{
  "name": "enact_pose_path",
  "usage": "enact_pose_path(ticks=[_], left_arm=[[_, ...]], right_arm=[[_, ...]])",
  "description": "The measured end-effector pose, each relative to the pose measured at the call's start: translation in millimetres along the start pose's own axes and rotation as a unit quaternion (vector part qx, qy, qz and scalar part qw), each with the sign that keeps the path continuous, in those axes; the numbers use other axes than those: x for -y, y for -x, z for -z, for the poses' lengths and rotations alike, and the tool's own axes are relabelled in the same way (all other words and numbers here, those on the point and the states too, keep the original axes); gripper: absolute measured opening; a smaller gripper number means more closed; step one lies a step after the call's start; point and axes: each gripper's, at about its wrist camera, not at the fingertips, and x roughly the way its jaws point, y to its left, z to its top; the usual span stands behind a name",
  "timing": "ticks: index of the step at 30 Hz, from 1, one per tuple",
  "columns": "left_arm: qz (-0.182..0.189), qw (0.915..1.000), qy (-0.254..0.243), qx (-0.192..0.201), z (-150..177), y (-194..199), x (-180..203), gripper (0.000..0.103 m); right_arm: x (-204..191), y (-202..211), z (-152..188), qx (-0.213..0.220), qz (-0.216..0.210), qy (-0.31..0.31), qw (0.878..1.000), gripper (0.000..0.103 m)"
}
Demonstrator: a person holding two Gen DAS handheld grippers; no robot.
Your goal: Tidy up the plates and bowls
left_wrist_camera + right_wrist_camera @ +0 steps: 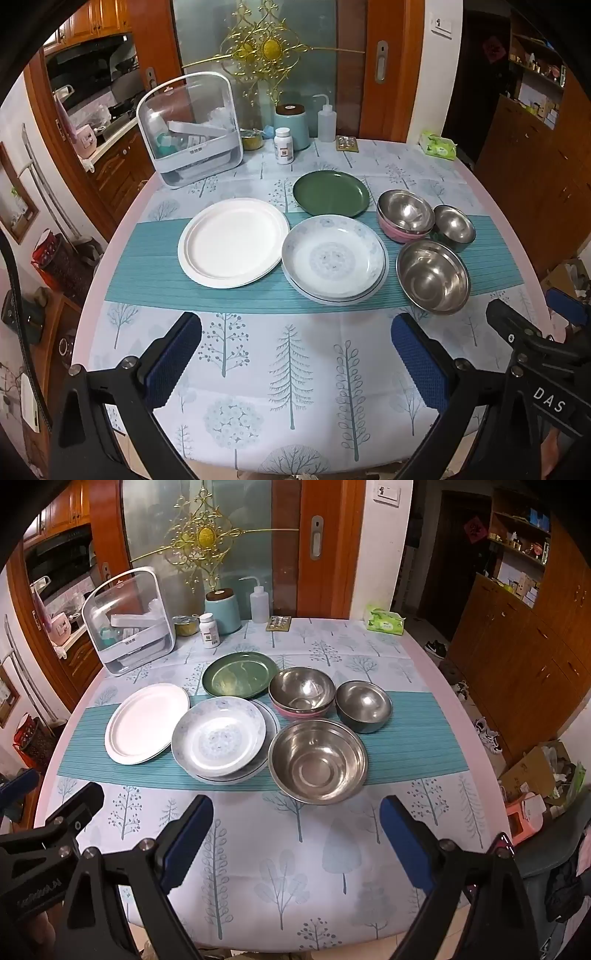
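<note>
On the teal runner (147, 273) lie a white plate (232, 242) (146, 723), a patterned plate (332, 254) (218, 734) stacked on a rimmed plate, and behind them a green plate (330, 192) (238, 674). To their right stand a steel bowl nested in a pink bowl (404, 212) (301, 690), a small steel bowl (454, 225) (364, 703) and a large steel bowl (432, 277) (317, 758). My left gripper (295, 321) (55, 786) and right gripper (297, 805) (532, 310) hover side by side over the near tablecloth, both open and empty.
At the table's back stand a clear storage box (192, 129), a teal canister (291, 123), a pill bottle (283, 146), a squeeze bottle (325, 118), a blister pack (347, 143) and a pack of wipes (437, 146). The round table edge (461, 686) curves off at the right.
</note>
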Motion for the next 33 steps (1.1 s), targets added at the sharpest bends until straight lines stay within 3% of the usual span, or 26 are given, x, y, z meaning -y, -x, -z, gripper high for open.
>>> enact_pose_path(ticks=[9,14,18,33], left_arm=[[0.008,0.9993,0.009,-0.035,-5.7,-6.9,-1.0,0.102],[0.011,0.9998,0.004,-0.019,-5.5,-7.4,-2.0,0.102],[0.008,0.9999,-0.002,-0.012,-5.4,-7.3,1.5,0.102],[0.008,0.9998,0.0,-0.02,-1.8,-13.2,1.9,0.102]], right_arm=[[-2.3,-3.3,-1.1,-0.001,0.0,0.0,1.0,0.093],[10.9,-5.9,0.9,-0.003,-0.001,-0.002,1.0,0.093],[-2.0,-7.2,-2.3,-0.002,-0.003,-0.001,1.0,0.093],[2.7,-13.0,-3.0,-0.007,-0.01,-0.006,1.0,0.093]])
